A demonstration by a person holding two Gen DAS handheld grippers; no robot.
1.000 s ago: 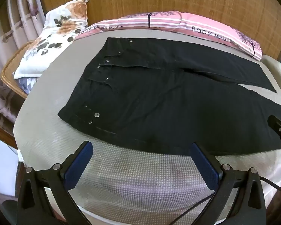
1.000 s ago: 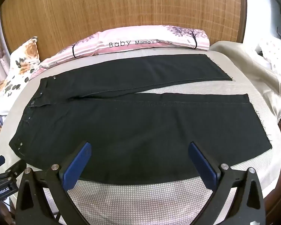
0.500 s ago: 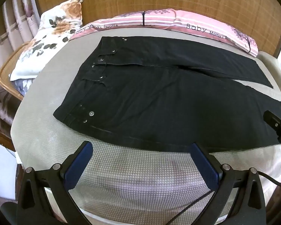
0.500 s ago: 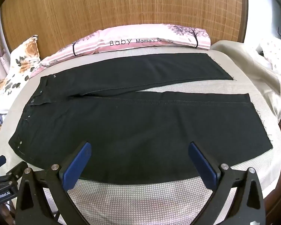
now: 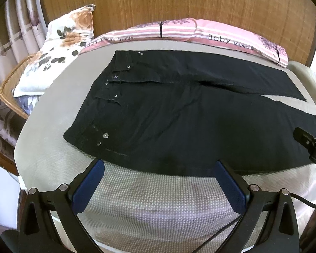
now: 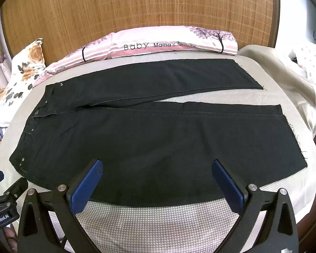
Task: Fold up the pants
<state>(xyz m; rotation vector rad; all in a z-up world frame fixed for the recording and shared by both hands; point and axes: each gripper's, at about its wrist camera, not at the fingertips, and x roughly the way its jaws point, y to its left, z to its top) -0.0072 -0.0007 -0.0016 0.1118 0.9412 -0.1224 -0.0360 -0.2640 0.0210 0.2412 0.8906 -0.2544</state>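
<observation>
Black pants [image 5: 174, 116] [image 6: 153, 139] lie flat on the bed, waistband to the left, both legs running to the right with a narrow gap between them. My left gripper [image 5: 159, 168] hovers open over the near edge of the pants, close to the waistband corner, holding nothing. My right gripper [image 6: 157, 168] stands open over the near leg's lower edge, also holding nothing. The right gripper's tip [image 5: 309, 145] shows at the right edge of the left wrist view; the left gripper's body [image 6: 4, 202] shows at the lower left of the right wrist view.
The bed has a grey textured cover [image 5: 158, 206] [image 6: 158, 223]. A pink striped pillow [image 6: 158, 42] [image 5: 189, 31] lies along the wooden headboard [image 6: 137, 6]. A floral pillow [image 5: 59, 48] rests at the left over a wicker chair [image 5: 8, 88]. A beige blanket [image 6: 284, 71] is bunched at right.
The left wrist view has shifted slightly, so the pants' near edge lies a little closer to the left fingertips. The right gripper has barely moved. Both stay open.
</observation>
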